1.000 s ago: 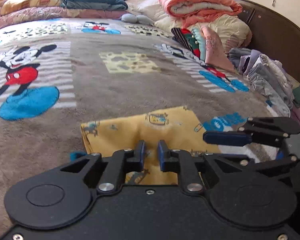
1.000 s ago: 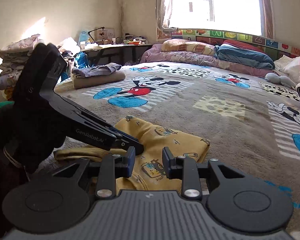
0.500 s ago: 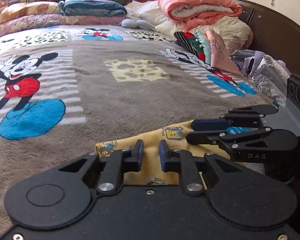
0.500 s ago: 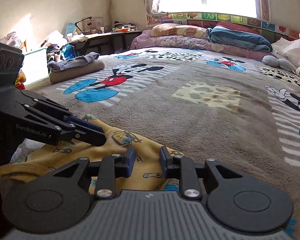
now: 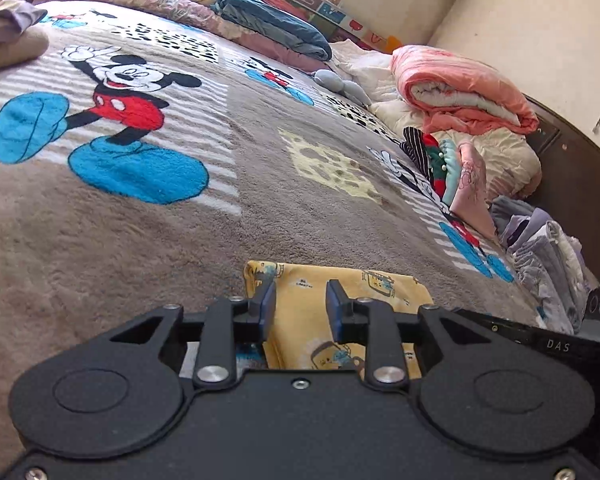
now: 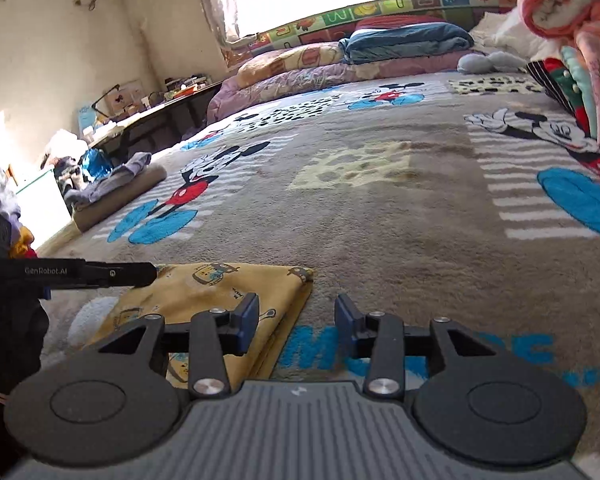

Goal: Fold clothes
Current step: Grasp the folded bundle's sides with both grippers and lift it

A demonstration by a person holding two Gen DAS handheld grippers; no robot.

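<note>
**Left wrist and right wrist views: both grippers releasing over a folded garment**

Left wrist view: the left gripper (image 5: 300, 304) sits low over the near edge of the bed (image 5: 140, 232). Its jaws are apart and opening. The yellow garment (image 5: 340, 300) lies folded flat on the grey cartoon blanket (image 5: 260, 184), directly under and ahead of the gap between the jaws. The blue pads (image 5: 269, 308) stand clear of the cloth on both sides; no fold is pinched. The right gripper (image 5: 540, 336) enters from the right edge, just beside the garment's right end.

Right wrist view: the right gripper (image 6: 296, 322) also has its jaws apart and opening. The left pad is over the garment's (image 6: 204, 292) right edge; the right pad is over bare blanket with blue lettering. Nothing is clamped between them. The left gripper (image 6: 112, 274) reaches in from the left, its tip over the garment's far left corner.

Surroundings: a pink quilt (image 5: 460, 88) and a heap of clothes (image 5: 548, 264) lie along the headboard side. Pillows (image 6: 340, 60) line the far edge under the window. A rolled towel (image 6: 116, 188) lies at the bed's left side.
</note>
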